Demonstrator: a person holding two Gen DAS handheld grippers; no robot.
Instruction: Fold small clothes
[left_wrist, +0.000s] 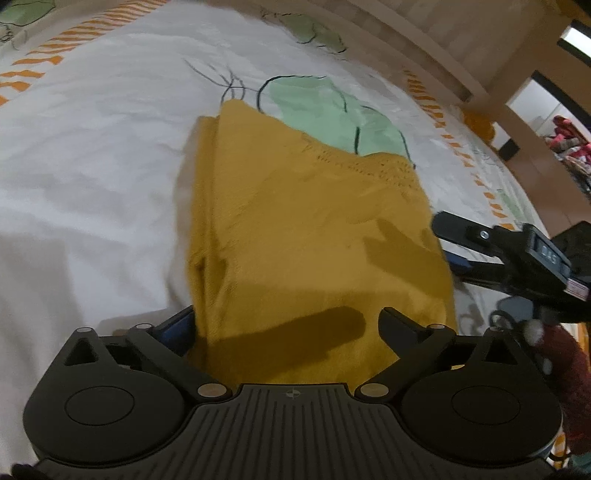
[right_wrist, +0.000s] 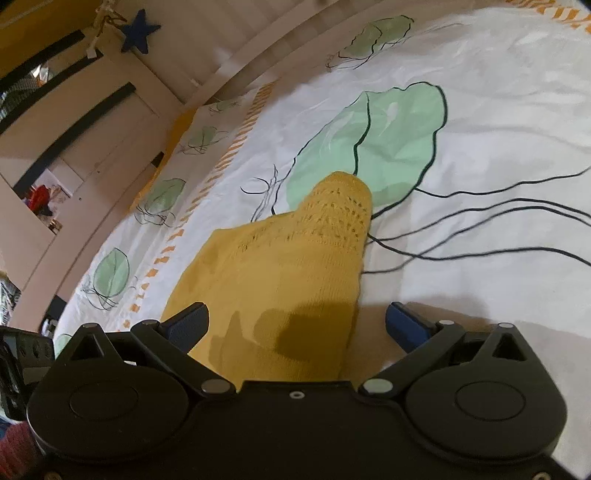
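Bed (left_wrist: 92, 155) under a white cover printed with green leaves and orange dashes, wooden frame behind; no surface, no containers anywhere. Mustard knit (left_wrist: 295, 229) lying on the cover, partly folded into a long strip, long axis running straight away from both wrist cameras, lacy hem (right_wrist: 332, 214) at the far end, doubled layers along its left edge. Left tool (left_wrist: 288, 325) spread wide, released, fingers either side of the knit's near end, gripping nothing. Right tool (right_wrist: 295, 321) likewise spread and empty, left finger over the near right corner, right finger off the cloth over bare cover; seen from the left wrist, right tool (left_wrist: 443, 240) just beside the knit's right edge. Both equally near the close end; likely next: pinch that end and carry it toward the hem.
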